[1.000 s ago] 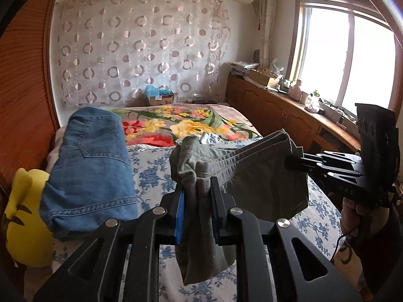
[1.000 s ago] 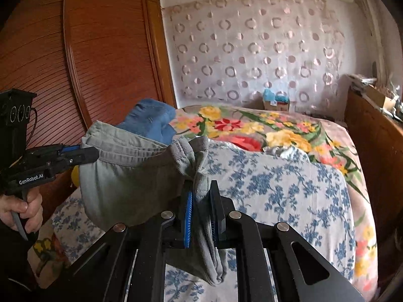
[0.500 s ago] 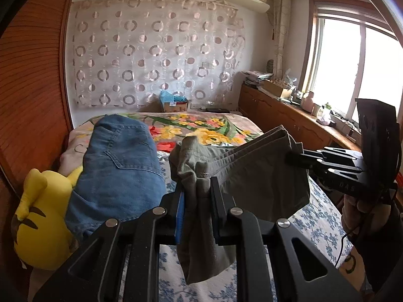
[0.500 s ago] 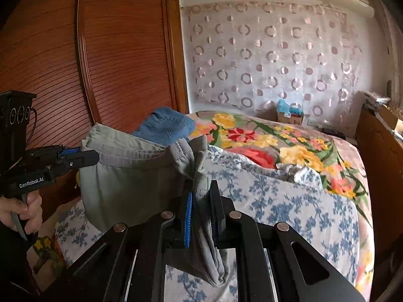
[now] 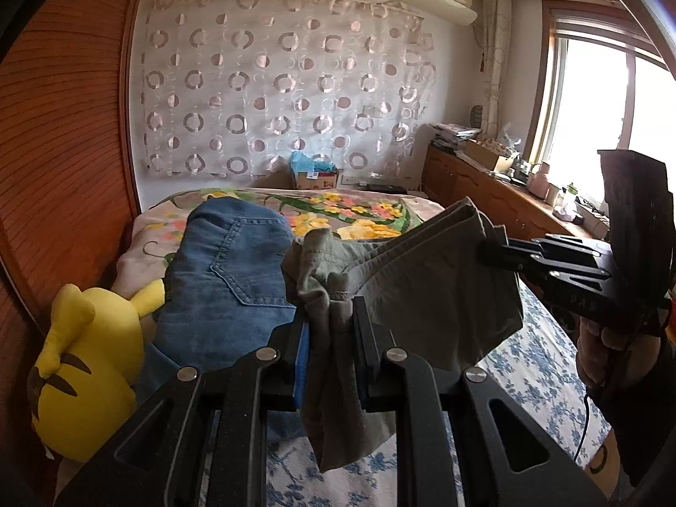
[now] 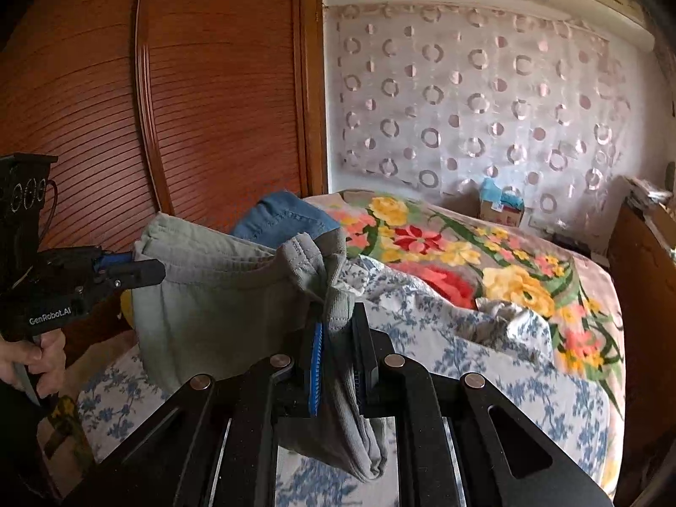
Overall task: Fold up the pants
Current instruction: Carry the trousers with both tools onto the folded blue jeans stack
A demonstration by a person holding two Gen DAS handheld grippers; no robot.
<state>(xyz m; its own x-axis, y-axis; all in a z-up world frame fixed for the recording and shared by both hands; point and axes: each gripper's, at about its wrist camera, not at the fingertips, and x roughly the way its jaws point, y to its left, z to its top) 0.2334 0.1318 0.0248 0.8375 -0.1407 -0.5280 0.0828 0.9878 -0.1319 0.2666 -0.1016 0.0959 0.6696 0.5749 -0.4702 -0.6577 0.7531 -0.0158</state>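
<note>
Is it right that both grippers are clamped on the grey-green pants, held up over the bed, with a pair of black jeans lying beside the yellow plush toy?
Nearly. The jeans beside the yellow plush toy are blue, as the left wrist view shows. The left gripper and right gripper do clamp the grey-green pants above the bed.

The folded grey-green cotton pants (image 5: 426,291) are held above the floral-sheeted bed (image 5: 532,376), with the folded blue denim jeans (image 5: 224,279) to their left and the yellow plush toy (image 5: 84,363) further left.

Olive-grey pants (image 5: 426,295), folded in layers, held aloft, ends drooping
</note>
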